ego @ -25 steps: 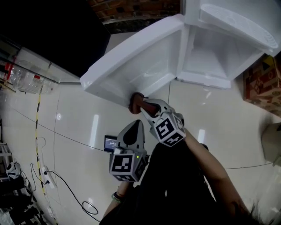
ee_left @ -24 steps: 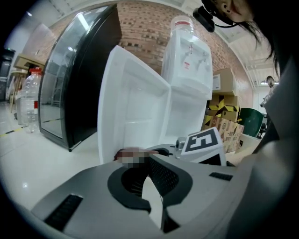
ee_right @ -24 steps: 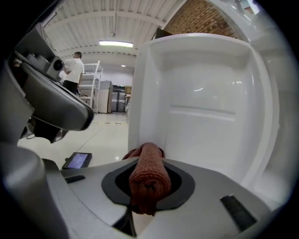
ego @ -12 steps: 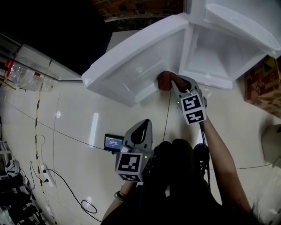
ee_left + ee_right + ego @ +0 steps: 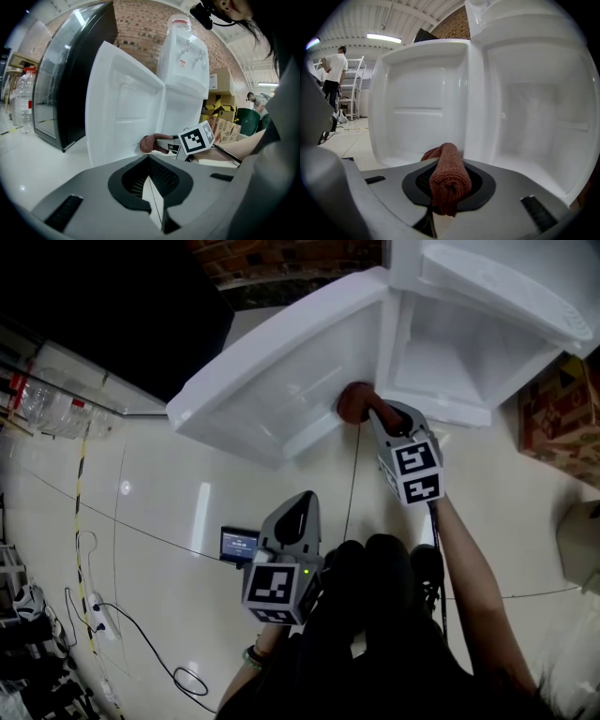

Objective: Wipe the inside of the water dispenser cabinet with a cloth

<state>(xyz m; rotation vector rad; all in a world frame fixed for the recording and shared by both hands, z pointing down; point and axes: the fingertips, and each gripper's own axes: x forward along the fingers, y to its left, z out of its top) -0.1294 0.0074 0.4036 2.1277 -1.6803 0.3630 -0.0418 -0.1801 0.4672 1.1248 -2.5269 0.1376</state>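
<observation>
The white water dispenser cabinet (image 5: 450, 352) stands with its door (image 5: 272, 381) swung wide open to the left. My right gripper (image 5: 370, 409) is shut on a rolled reddish-brown cloth (image 5: 354, 401), at the low inner edge of the door next to the hinge. The right gripper view shows the cloth (image 5: 447, 178) poking out of the right gripper (image 5: 446, 190), with the door's inner panel (image 5: 422, 108) to the left and the cabinet's cavity (image 5: 534, 117) to the right. My left gripper (image 5: 302, 501) hangs lower, away from the cabinet, shut and empty (image 5: 152, 187).
A black glass-fronted cabinet (image 5: 70, 70) stands left of the door. Cardboard boxes (image 5: 562, 418) sit right of the dispenser. On the glossy floor lie a small screen device (image 5: 239, 545) and cables (image 5: 141, 643). A person in a white shirt (image 5: 333, 70) stands far off.
My right gripper carried the cloth up and to the right, from the door's lower outer edge to the hinge area. The left gripper has barely moved.
</observation>
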